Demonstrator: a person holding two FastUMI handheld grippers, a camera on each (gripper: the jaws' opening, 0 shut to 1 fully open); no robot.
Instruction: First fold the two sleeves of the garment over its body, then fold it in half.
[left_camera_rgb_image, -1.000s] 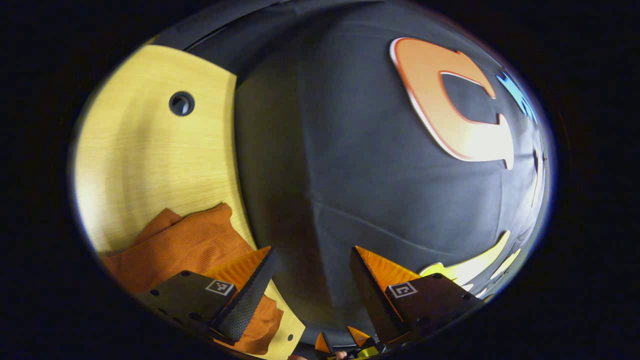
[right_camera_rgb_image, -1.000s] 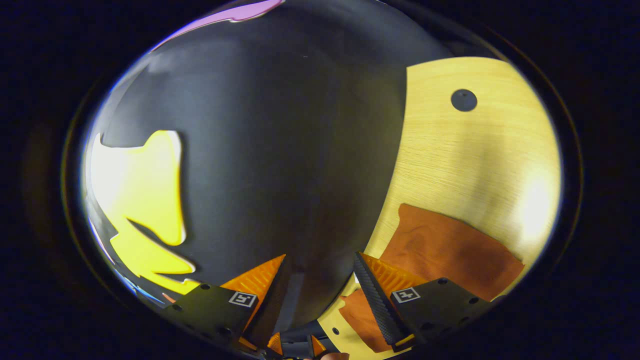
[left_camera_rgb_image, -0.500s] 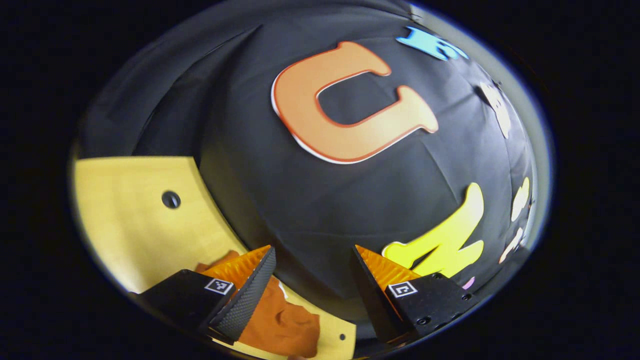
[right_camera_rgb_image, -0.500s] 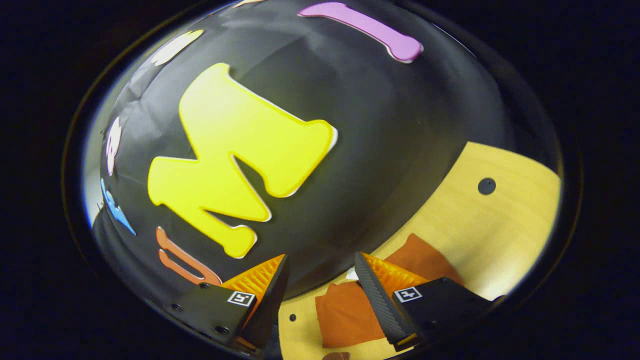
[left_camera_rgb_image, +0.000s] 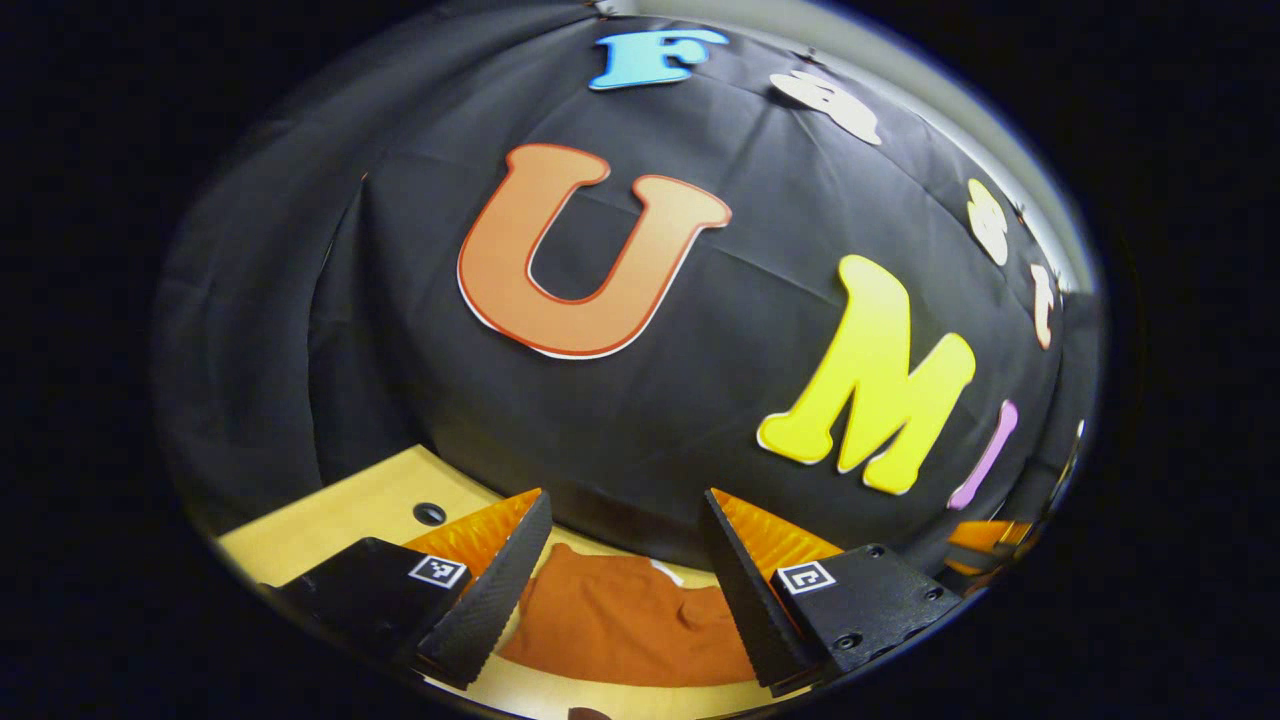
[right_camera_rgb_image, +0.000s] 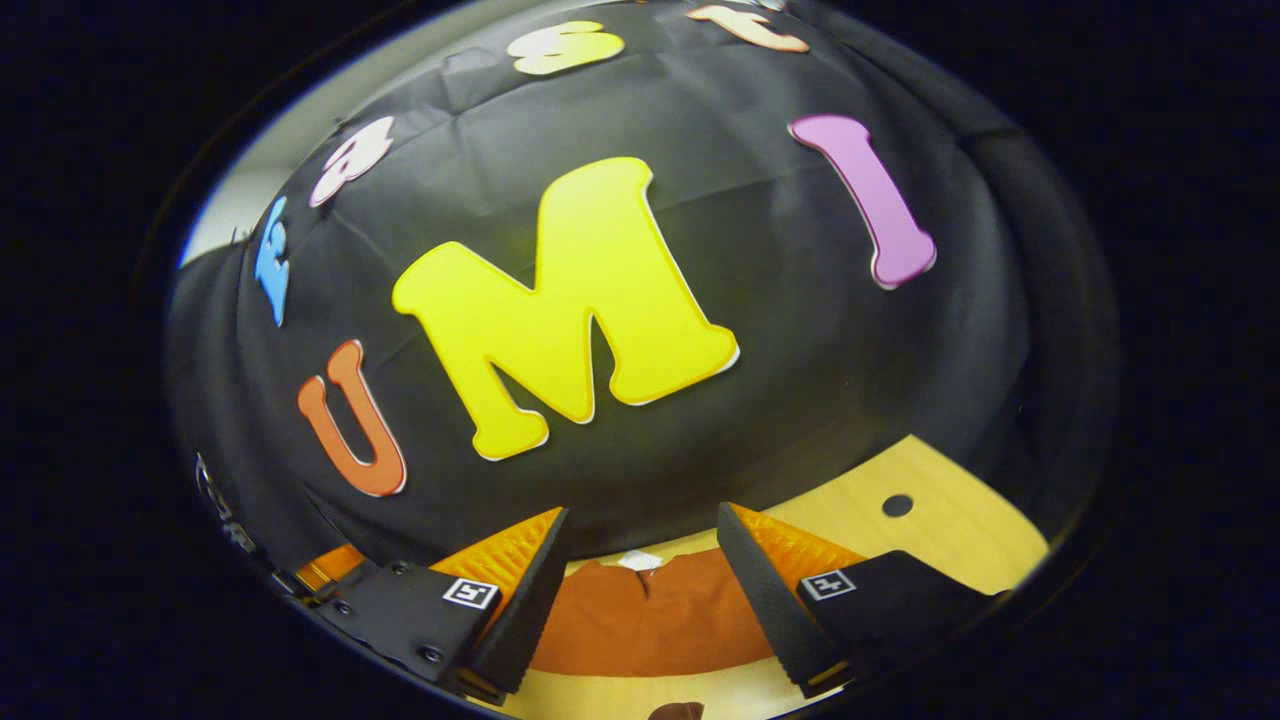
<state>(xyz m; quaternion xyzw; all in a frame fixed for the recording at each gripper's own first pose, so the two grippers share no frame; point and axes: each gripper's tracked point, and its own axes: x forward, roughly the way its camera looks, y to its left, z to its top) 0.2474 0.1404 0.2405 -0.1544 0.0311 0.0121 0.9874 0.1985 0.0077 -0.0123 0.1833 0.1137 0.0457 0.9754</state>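
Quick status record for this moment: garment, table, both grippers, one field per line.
garment: orange garment lying on the table, seen past both grippers' jaws
table: light wooden table with a round hole
left gripper: jaws open, holding nothing, above the garment
right gripper: jaws open, holding nothing, above the garment
contact: neither gripper touches the cloth

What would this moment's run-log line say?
left gripper: open, empty | right gripper: open, empty | orange ribbed garment: on pale wooden table, ungripped
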